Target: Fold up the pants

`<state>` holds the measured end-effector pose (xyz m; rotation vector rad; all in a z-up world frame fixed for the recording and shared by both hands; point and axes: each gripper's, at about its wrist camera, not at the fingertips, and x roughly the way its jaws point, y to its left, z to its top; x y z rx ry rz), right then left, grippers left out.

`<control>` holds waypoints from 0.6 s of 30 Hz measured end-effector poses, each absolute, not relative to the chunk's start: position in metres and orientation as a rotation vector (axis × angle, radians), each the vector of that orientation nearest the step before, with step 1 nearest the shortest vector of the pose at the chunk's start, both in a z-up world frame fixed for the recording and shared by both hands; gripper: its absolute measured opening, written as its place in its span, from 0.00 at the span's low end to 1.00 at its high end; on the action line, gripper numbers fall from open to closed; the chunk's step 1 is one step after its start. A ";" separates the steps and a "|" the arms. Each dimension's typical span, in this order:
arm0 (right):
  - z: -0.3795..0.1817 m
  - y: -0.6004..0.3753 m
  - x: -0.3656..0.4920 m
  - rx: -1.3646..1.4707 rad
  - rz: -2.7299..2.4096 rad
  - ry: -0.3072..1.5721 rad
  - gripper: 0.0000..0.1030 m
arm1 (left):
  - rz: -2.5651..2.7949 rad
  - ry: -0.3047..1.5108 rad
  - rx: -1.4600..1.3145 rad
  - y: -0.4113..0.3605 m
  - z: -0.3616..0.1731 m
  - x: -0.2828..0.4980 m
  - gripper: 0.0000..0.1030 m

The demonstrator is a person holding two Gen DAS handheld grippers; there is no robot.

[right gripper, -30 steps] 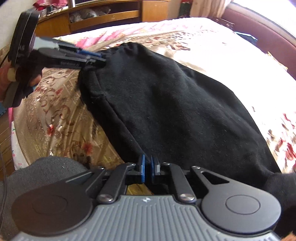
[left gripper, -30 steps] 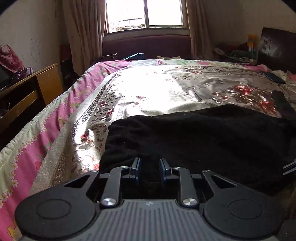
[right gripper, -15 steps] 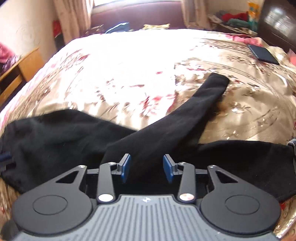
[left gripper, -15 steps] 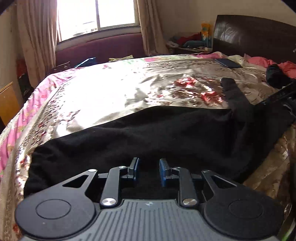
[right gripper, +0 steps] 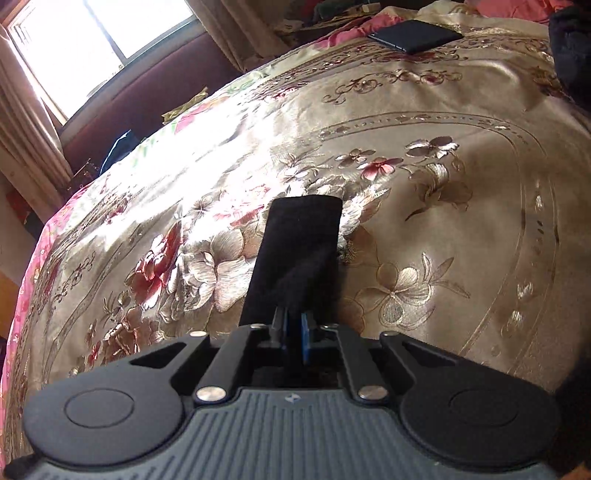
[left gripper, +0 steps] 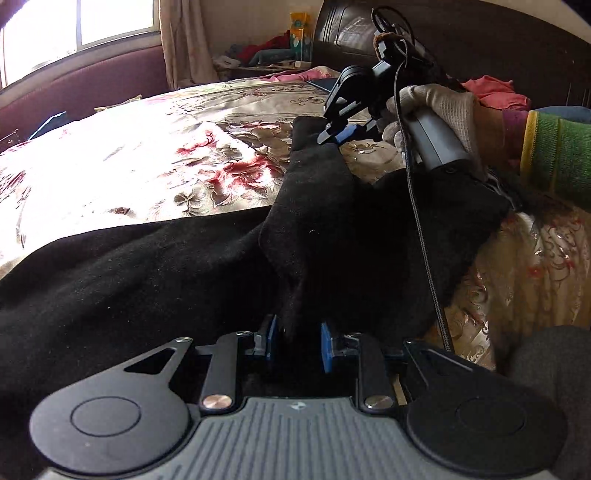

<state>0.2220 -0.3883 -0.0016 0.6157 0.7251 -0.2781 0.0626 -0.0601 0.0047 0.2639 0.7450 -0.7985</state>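
Note:
Black pants (left gripper: 155, 273) lie across the gold flowered bedspread (left gripper: 155, 147). At the bottom of the left wrist view, my left gripper (left gripper: 299, 341) has its blue pads on either side of a raised ridge of the black cloth, which fills the gap. One pant leg (left gripper: 317, 192) runs up to my right gripper (left gripper: 338, 134), held by a gloved hand (left gripper: 432, 107). In the right wrist view, my right gripper (right gripper: 293, 332) is shut on the near part of that pant leg (right gripper: 299, 251), and the cuff end lies flat beyond it.
A dark flat phone-like object (right gripper: 413, 35) lies on the bedspread (right gripper: 443, 221) near the pillows. The dark headboard (left gripper: 480, 44) and pink clothes (left gripper: 491, 90) are at the right. A window (left gripper: 74, 29) and a maroon bench (left gripper: 92, 85) are behind the bed. A green sleeve (left gripper: 554, 155) crosses the right edge.
Both views have swung right along the bed, from the waist toward the legs. My right gripper let go at the waist, opened over the leg, then closed on it.

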 end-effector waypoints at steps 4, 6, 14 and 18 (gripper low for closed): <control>0.036 -0.386 0.214 0.638 -0.186 0.623 0.05 | -0.798 0.758 0.265 -0.061 0.008 0.066 0.37; 0.069 -0.387 0.196 0.657 -0.140 0.533 0.05 | -0.789 0.740 0.287 -0.062 0.015 0.067 0.37; 0.121 -0.420 0.016 0.697 -0.177 0.278 0.05 | -0.802 0.640 0.323 -0.076 0.039 0.043 0.41; 0.024 -0.456 -0.026 0.861 -0.353 0.479 0.05 | -0.859 0.710 0.416 -0.097 0.016 0.031 0.42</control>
